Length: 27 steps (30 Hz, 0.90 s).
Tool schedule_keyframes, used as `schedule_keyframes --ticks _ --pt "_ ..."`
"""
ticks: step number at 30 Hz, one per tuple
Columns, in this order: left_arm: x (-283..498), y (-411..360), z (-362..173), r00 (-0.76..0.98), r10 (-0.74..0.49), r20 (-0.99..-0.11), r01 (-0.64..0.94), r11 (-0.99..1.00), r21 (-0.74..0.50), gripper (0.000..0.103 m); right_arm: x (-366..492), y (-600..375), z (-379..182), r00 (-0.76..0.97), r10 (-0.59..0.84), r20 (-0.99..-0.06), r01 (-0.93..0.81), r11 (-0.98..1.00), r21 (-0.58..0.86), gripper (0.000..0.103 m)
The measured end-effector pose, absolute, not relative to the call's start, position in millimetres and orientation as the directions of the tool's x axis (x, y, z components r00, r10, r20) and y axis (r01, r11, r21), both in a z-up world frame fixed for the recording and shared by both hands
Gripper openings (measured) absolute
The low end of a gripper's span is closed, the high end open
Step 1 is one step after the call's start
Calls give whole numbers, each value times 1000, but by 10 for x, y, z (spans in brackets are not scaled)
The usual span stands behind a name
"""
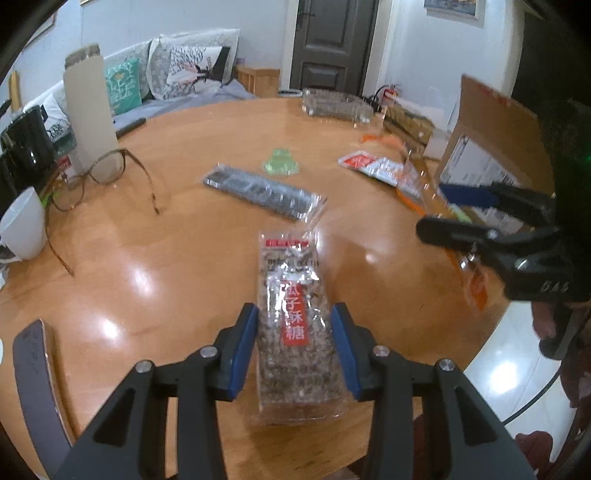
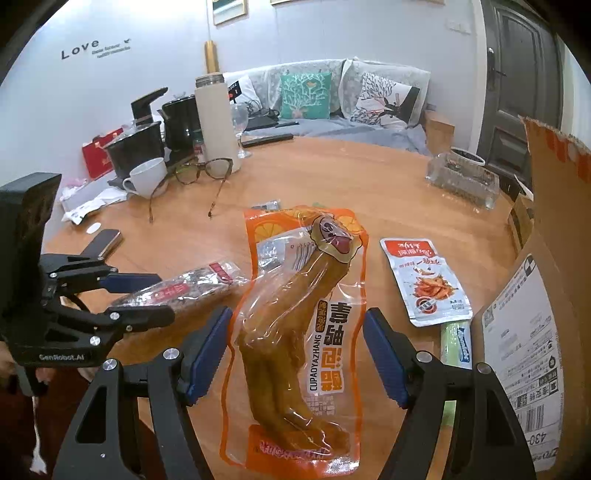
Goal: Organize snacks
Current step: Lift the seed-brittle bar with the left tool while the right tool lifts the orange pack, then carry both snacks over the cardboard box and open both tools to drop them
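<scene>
A home living room. A round wooden table (image 2: 332,170) stands near a sofa (image 2: 332,125) piled with patterned cushions (image 2: 304,94), and the word "Love" (image 2: 79,50) is lettered on the white wall. A dark panelled door (image 1: 332,44) and framed pictures (image 2: 225,9) show behind. On the table sit everyday things: a white mug (image 2: 147,177), eyeglasses (image 2: 201,171), black kettles (image 2: 181,118), a wine glass (image 2: 240,122) and a cardboard box (image 2: 546,295).

On the counter (image 2: 332,177), eyeglasses (image 2: 201,171) lie near the far left edge, just before a mug (image 2: 147,177) and bottle (image 2: 216,122). A cardboard box (image 2: 546,295) stands at the right edge, a sauce sachet (image 2: 424,280) beside it.
</scene>
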State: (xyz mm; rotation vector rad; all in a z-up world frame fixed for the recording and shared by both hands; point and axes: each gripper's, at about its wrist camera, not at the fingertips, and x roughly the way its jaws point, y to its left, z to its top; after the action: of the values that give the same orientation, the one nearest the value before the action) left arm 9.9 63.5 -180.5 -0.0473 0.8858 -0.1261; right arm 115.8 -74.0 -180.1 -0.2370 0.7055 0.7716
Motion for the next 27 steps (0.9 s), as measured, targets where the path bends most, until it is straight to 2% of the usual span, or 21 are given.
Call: schedule_keyframes --ticks 6,8,10,12,13,21,27 --pt "111 558 -1875 629 -89 -772 78 996 -51 40 1162 -741 -1800 499 565 -657 -711 701 62 70" --pt "120 510 -1884 629 -75 -774 81 996 -31 45 1153 -734 -1794 502 564 -656 -713 699 55 70" --pt "133 464 -1897 635 -55 -771 82 997 -3 46 1145 -734 -1781 504 565 -653 -714 698 53 70" --pt "156 454 -1910 646 -48 -762 72 997 -2 44 1143 -740 -1770 506 567 -650 -715 697 52 70" --pt "172 451 -1908 648 -44 -761 69 998 1 39 1139 -744 -1769 506 567 -650 -715 698 52 70" --pt "186 454 -1883 661 -43 -749 60 998 -4 38 1100 -772 -1693 512 579 -635 -719 693 52 70" --pt "60 533 -1602 707 -67 -704 59 998 -36 38 1019 -789 -1460 510 613 -604 -735 675 64 70"
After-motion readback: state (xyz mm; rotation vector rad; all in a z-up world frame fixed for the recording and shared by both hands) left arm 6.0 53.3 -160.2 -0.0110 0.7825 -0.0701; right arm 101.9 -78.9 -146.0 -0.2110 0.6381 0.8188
